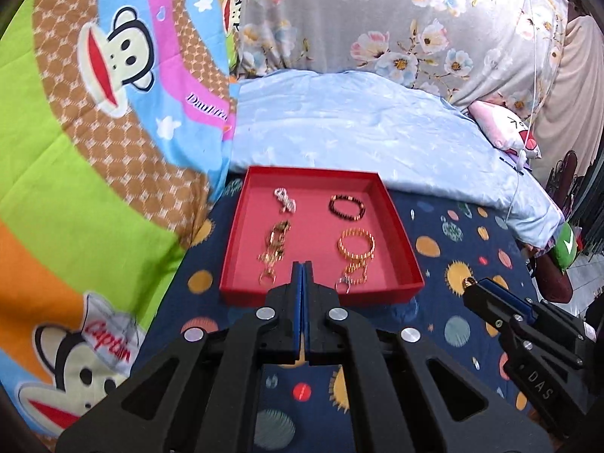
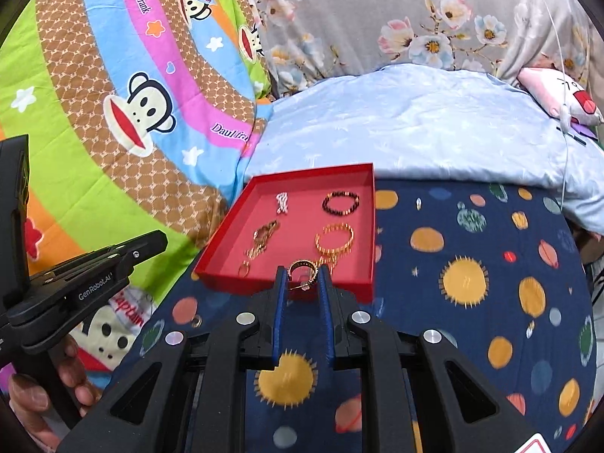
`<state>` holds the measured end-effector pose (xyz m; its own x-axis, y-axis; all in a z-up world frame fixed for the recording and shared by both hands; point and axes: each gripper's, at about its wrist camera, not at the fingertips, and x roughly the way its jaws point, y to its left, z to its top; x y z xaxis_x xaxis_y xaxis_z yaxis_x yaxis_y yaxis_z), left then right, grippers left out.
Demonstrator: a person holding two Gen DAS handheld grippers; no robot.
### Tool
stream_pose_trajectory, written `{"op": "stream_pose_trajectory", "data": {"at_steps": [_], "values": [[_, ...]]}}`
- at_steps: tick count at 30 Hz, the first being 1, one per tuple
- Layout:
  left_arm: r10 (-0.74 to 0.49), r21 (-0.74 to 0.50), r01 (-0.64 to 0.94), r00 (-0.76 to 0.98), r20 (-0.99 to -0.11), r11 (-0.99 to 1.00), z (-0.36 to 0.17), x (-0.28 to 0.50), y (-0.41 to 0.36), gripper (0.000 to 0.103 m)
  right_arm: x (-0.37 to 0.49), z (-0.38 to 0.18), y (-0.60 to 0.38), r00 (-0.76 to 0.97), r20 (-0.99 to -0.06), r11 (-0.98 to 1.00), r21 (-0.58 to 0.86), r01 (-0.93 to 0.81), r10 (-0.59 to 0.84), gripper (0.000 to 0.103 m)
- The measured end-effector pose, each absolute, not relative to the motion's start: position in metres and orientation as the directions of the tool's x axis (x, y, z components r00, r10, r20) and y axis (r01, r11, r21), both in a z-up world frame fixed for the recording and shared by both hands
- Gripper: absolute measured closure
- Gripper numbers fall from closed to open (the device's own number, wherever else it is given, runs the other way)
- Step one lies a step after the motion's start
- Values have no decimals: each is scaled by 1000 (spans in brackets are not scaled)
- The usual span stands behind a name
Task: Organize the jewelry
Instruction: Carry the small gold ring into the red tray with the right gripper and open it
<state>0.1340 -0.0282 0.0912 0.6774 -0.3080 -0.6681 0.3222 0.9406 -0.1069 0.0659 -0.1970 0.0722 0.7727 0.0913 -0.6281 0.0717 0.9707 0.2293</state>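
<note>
Bracelets (image 2: 335,241) crowd red tray (image 2: 287,283) beyond right gripper (image 2: 304,275) pinching gold ring (image 2: 302,270).

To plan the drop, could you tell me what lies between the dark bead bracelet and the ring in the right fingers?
The gold bracelet, lying in the red tray; the right wrist view shows it.

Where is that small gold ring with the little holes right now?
The small gold ring is pinched between the blue-padded fingers of the right gripper, in the right wrist view, held near the front edge of the red cardboard tray, close to the gold bracelet.
</note>
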Motion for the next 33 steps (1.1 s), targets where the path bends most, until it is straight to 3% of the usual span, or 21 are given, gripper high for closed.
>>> {"op": "stream_pose_trajectory", "data": {"at_steps": [33], "values": [[-224, -55, 282, 612, -758, 958, 23, 252, -71, 101, 196, 16, -209, 706, -703, 976, 202, 86, 83, 87]]}}
